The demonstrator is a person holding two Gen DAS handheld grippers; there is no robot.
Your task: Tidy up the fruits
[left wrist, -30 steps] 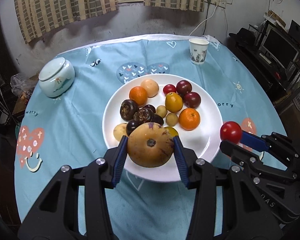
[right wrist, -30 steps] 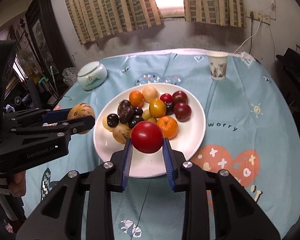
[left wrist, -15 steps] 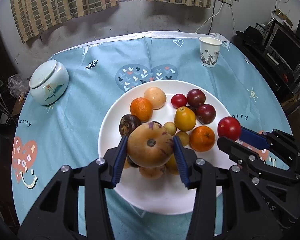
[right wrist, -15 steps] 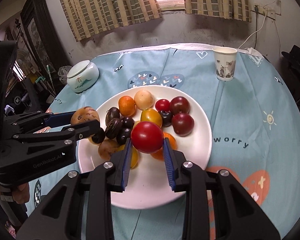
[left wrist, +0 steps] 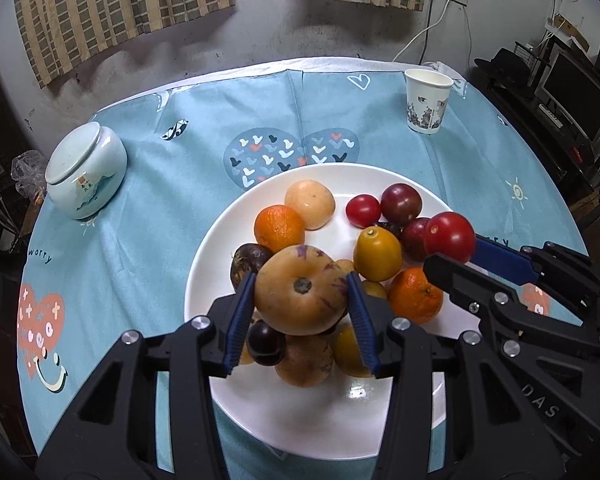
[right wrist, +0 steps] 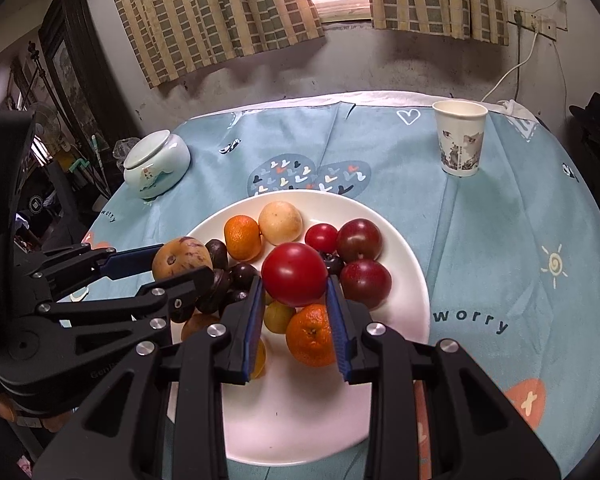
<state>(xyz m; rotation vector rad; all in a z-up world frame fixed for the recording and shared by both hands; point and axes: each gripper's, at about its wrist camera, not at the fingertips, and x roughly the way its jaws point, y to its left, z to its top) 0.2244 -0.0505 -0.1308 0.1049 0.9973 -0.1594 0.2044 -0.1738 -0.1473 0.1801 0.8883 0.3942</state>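
Blue tablecloth (left wrist: 172, 208), white plate (left wrist: 332, 420); purple-streaked tan fruit (left wrist: 300, 294), glossy red tomato (right wrist: 294, 274).

My left gripper (left wrist: 301, 295) and right gripper (right wrist: 295, 276) are level side by side, each with its 2 blue-padded fingers (left wrist: 240, 316) clamped, apparently firmly, on a round fruit.
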